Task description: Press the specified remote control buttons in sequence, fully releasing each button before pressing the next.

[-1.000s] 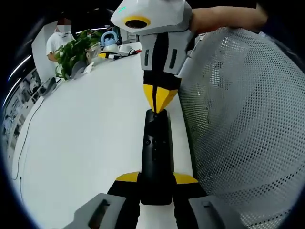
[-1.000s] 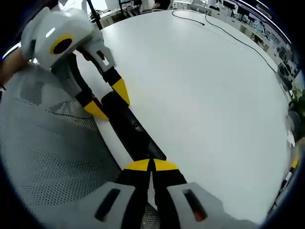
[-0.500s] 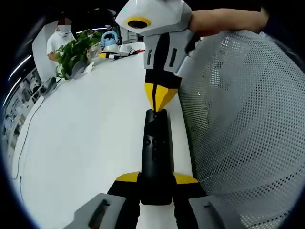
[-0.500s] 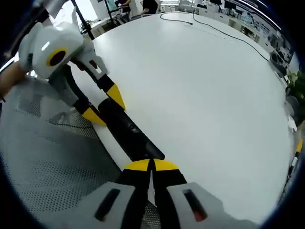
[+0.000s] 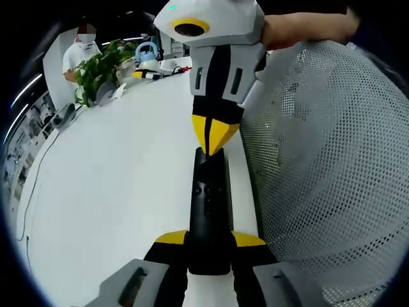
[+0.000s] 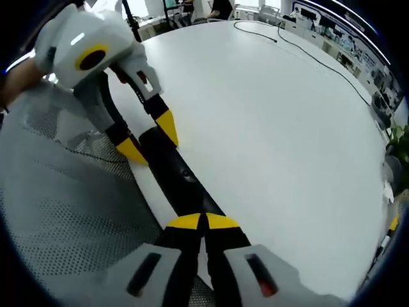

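My left gripper (image 5: 209, 246) clamps the near end of the slim black bar-shaped remote control (image 5: 209, 204) between its yellow-tipped jaws, holding it over the edge of the broad white table (image 5: 108, 185), just beside the grey perforated mesh chair back (image 5: 326, 173). My right gripper (image 6: 203, 222) has its jaws brought together to a single yellow point – nothing held – and in the left gripper view that point sits at the far end of the remote; I cannot tell whether it is touching or just above. Judgement: the step in hand is one button press with the closed tip. To do it well I keep the left clamp firm and level so the remote does not pivot, bring the tip down square onto one button only, then lift clear – a full release – before moving to the next. The small buttons mid-body are hard to make out, so I aim slowly. Risk: the tip skidding off the glossy face.
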Demonstrator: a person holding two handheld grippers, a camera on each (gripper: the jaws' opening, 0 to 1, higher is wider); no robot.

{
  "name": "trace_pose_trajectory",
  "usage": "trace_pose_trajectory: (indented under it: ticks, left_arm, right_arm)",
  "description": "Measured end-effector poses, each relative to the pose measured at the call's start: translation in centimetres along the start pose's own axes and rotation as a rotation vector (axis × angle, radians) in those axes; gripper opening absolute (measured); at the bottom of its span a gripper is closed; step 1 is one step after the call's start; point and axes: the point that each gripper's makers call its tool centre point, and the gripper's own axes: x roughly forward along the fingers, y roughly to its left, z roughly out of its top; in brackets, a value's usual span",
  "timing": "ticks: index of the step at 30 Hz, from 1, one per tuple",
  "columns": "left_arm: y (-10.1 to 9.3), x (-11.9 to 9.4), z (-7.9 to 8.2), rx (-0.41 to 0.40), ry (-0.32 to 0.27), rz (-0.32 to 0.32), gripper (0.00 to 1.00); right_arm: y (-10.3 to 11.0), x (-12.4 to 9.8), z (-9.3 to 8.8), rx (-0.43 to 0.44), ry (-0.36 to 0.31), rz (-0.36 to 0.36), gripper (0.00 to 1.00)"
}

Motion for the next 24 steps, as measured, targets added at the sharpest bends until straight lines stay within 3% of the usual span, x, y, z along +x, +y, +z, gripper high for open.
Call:
trace_pose_trajectory:
  ticks: [13,14,15,17,20,24]
  left_arm:
    - [0.0,0.0,0.0,-0.002,-0.002,0.001,0.25]
    - [0.0,0.0,0.0,-0.002,-0.002,0.001,0.25]
    - [0.0,0.0,0.0,-0.002,-0.002,0.001,0.25]
    - [0.0,0.0,0.0,-0.001,-0.002,0.000,0.25]
    - [0.0,0.0,0.0,0.000,-0.004,-0.001,0.25]
    - [0.0,0.0,0.0,0.003,-0.003,-0.004,0.25]
  right_arm:
    - [0.1,0.0,0.2,-0.121,0.030,-0.005,0.00]
    - [0.3,0.2,1.4,-0.146,-0.033,-0.010,0.00]
    - [1.0,0.3,1.8,-0.136,-0.056,0.021,0.00]
    - [1.3,0.2,2.1,-0.141,-0.053,0.023,0.00]
    - [0.7,0.7,0.9,-0.176,0.015,-0.003,0.00]
    - [0.6,0.6,0.9,-0.147,-0.012,0.011,0.00]
